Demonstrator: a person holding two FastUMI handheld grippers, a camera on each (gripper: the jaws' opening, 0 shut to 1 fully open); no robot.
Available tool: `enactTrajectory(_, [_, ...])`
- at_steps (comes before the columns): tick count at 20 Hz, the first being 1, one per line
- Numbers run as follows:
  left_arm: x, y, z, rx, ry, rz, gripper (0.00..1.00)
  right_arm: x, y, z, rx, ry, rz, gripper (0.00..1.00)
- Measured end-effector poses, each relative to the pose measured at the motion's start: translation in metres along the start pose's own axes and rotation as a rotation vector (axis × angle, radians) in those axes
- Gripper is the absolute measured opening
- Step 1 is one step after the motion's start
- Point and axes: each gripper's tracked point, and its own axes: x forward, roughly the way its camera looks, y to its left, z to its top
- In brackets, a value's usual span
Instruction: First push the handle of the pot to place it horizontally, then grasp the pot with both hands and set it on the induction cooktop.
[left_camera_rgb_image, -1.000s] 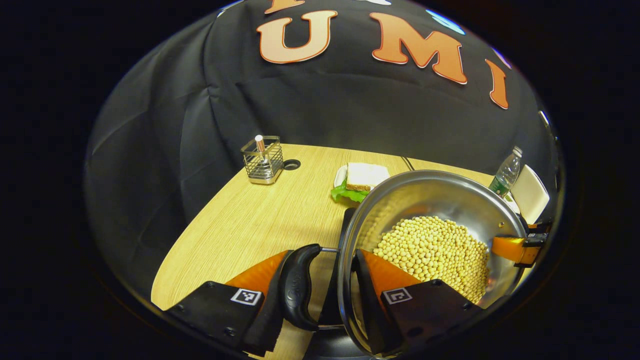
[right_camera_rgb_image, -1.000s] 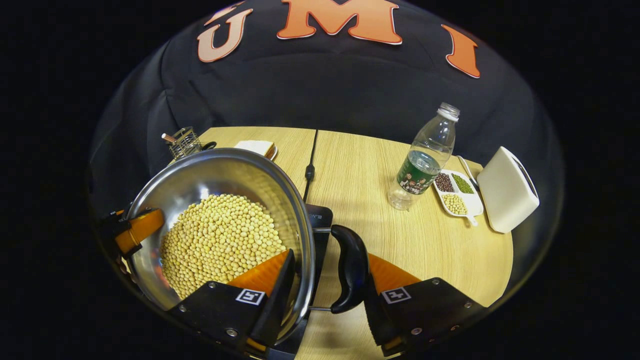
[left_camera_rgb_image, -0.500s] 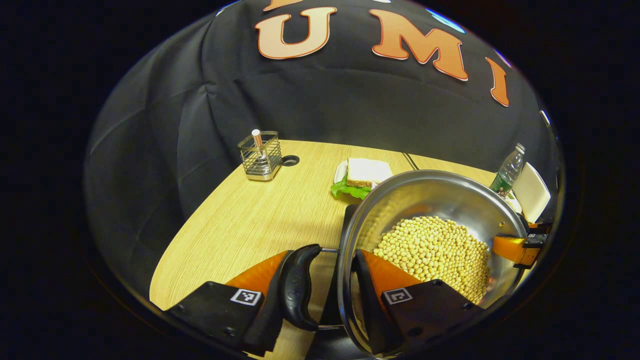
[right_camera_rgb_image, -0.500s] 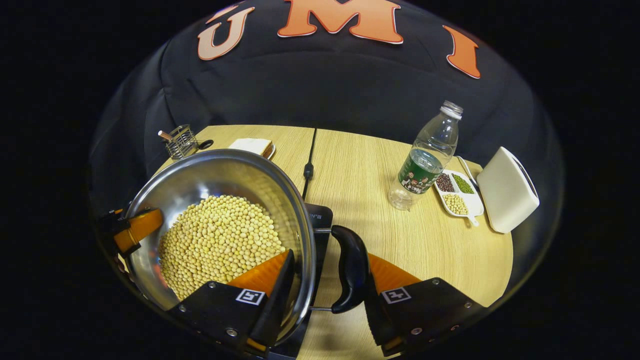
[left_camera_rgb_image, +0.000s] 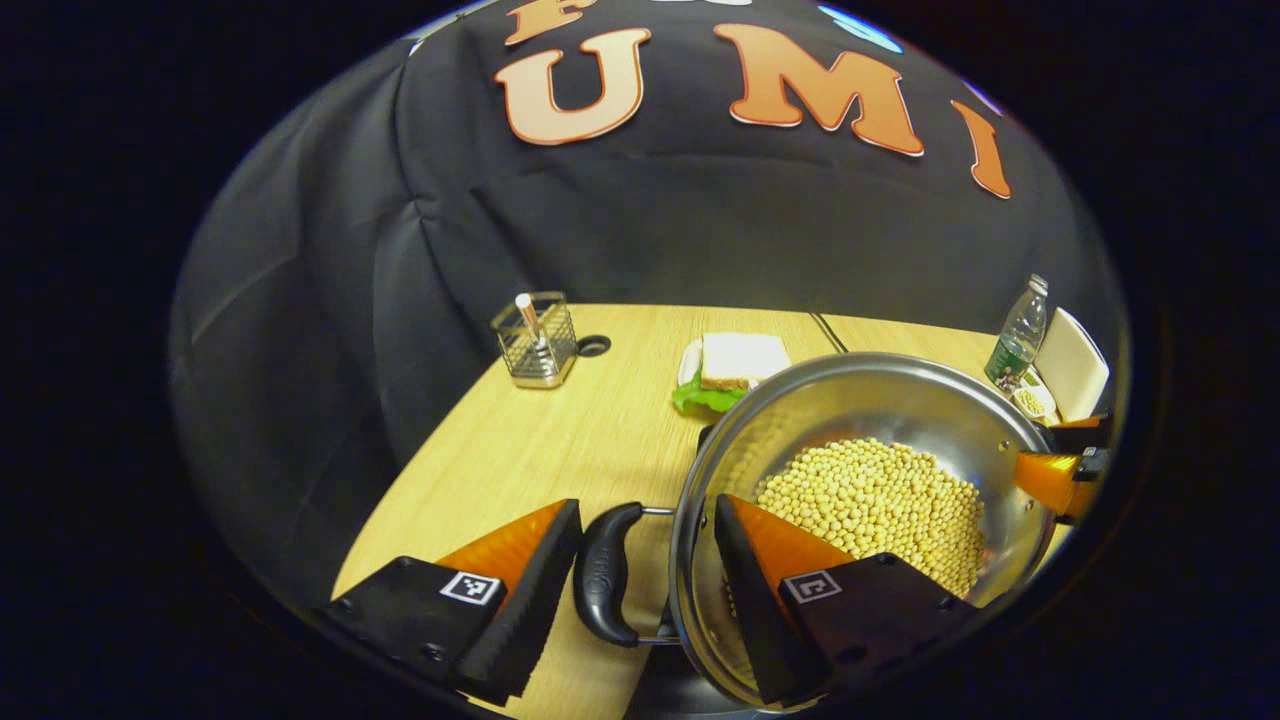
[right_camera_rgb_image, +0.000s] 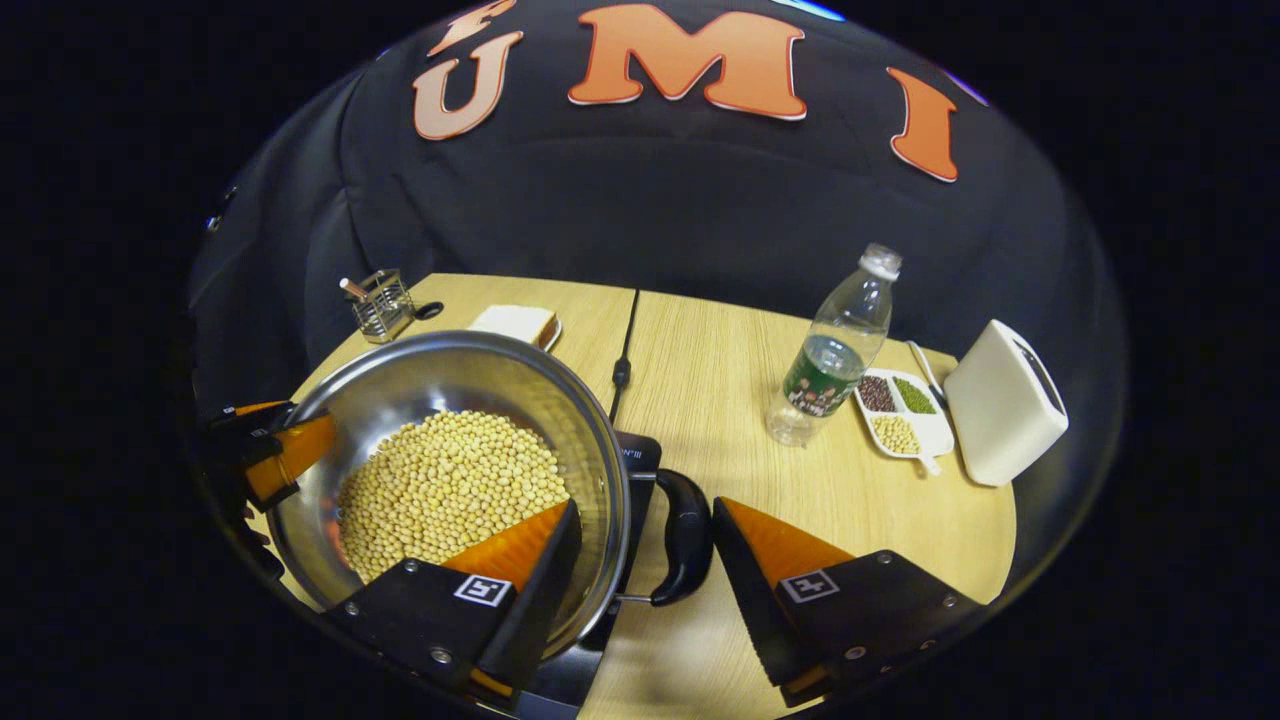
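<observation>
Desk (right_camera_rgb_image: 720, 340): pale wood; the other items lie toward its far edge and right side.
Induction cooktop (right_camera_rgb_image: 640, 455): dark slab at the near edge, a corner showing under the pot's right side.
Pot (right_camera_rgb_image: 400, 370): steel, half full of soybeans (right_camera_rgb_image: 450, 485), sitting on the cooktop, both side handles horizontal.
Change: half a second ago both grippers were clamped over rim and handle; now the fingers have spread and stand off. I read this as the release after set-down, so the task looks all but done.
Left gripper (left_camera_rgb_image: 648, 520): wide open, one finger outside the left handle (left_camera_rgb_image: 603, 575) with a gap, the other inside the pot above the beans; holds nothing.
Right gripper (right_camera_rgb_image: 645, 520): likewise wide open, straddling rim and right handle (right_camera_rgb_image: 685, 535); outer finger clear of the handle, inner finger over the beans; whether it brushes the wall I cannot tell.
Bystanders: white box (right_camera_rgb_image: 1005, 400), bottle (right_camera_rgb_image: 835, 345), bean dish (right_camera_rgb_image: 900, 410), sandwich (left_camera_rgb_image: 735, 362), wire caddy (left_camera_rgb_image: 537, 342), all well apart from the pot.
Next, as I judge: draw both grippers back without catching the rim.
</observation>
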Motion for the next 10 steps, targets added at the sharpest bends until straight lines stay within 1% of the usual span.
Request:
enactTrajectory(3, [-0.044,0.005,0.041,0.018,-0.098,0.015,0.87,-0.041,-0.017,0.032,-0.003,-0.136,-0.018,0.86])
enactTrajectory(5, [-0.080,0.004,0.069,0.017,-0.165,0.006,0.93,-0.073,-0.027,0.055,0.005,-0.225,-0.029,0.87])
enactTrajectory(6, [-0.096,0.003,0.083,0.012,-0.196,0.002,0.97,-0.089,-0.032,0.066,0.013,-0.265,-0.030,0.87])
enactTrajectory(10, [-0.159,0.003,0.138,-0.022,-0.328,-0.032,1.00,-0.156,-0.053,0.098,0.018,-0.403,-0.041,0.90])
